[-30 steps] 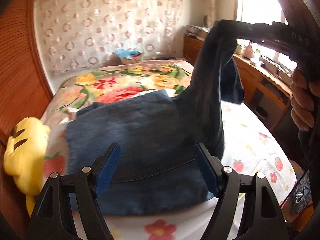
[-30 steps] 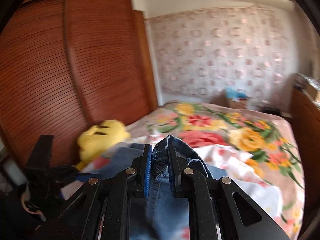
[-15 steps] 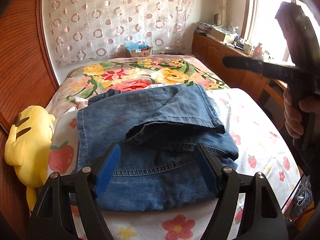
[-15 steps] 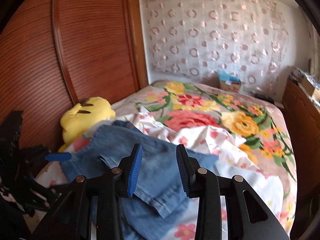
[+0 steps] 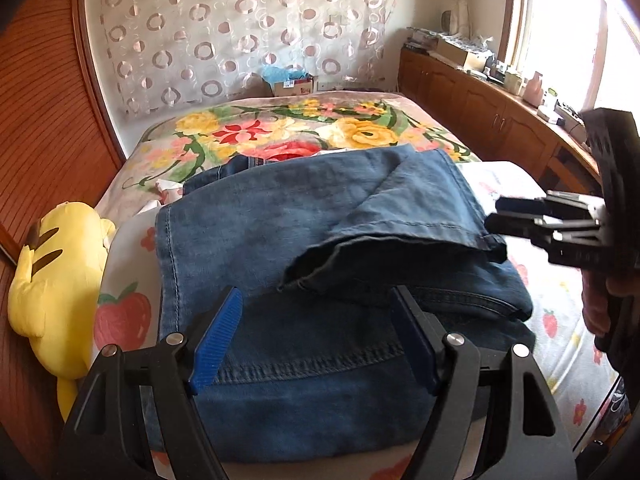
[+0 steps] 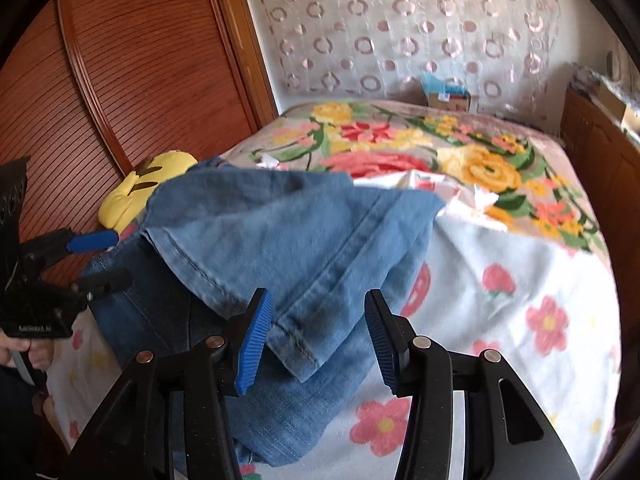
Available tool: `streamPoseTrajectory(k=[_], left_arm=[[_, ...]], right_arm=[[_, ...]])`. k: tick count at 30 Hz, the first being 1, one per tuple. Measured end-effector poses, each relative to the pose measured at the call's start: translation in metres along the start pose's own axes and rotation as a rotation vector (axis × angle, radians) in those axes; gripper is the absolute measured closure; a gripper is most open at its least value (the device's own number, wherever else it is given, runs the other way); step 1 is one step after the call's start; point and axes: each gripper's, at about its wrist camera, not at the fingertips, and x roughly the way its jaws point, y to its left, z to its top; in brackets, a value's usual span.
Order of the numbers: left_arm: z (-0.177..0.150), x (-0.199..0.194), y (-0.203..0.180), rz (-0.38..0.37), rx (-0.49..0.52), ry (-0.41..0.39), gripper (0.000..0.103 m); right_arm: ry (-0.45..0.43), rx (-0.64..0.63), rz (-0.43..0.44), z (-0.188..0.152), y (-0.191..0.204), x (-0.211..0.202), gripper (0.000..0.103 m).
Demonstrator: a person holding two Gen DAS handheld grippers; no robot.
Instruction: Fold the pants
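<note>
Folded jeans [image 5: 288, 224] lie on flowered bed [image 5: 560, 304]. Left gripper [image 5: 316, 336] spread wide, empty, above near waistband. Right gripper [image 6: 316, 332] opening, hem between pads, unclamped. Cardboard box [image 5: 294, 86] far, contents unclear.

Right gripper [image 6: 318, 332] sits at the bottom middle of the frame with its jaws opening, and the hem corner of the jeans [image 6: 280, 240] lies in the gap without either blue pad pressing on it. The denim is piled in folded layers across the centre, on a white flowered sheet [image 6: 520, 280]. Left gripper [image 6: 96, 256] pokes in at the left edge, jaws apart, with a yellow plush toy [image 6: 136, 192] just above it by the wooden wardrobe [image 6: 120, 80].
</note>
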Motion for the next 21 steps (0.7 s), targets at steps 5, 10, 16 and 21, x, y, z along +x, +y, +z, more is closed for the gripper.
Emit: streamPoseTrajectory(k=[5, 10, 16, 21], left_arm=[[0.004, 0.011, 0.005, 0.008, -0.006, 0.010, 0.026], [0.004, 0.020, 0.008, -0.002, -0.012, 0.019, 0.027], [0.003, 0.019, 0.007, -0.034, -0.015, 0.003, 0.043], [0.005, 0.010, 0.003, -0.061, -0.005, -0.023, 0.063]], right_arm=[[0.030, 0.026, 0.002, -0.001, 0.000, 0.008, 0.053], [0.042, 0.067, 0.028, -0.001, -0.008, 0.011, 0.053], [0.062, 0.081, 0.045, -0.011, -0.019, 0.014, 0.053], [0.042, 0.051, 0.076, -0.015, -0.023, 0.016, 0.086]])
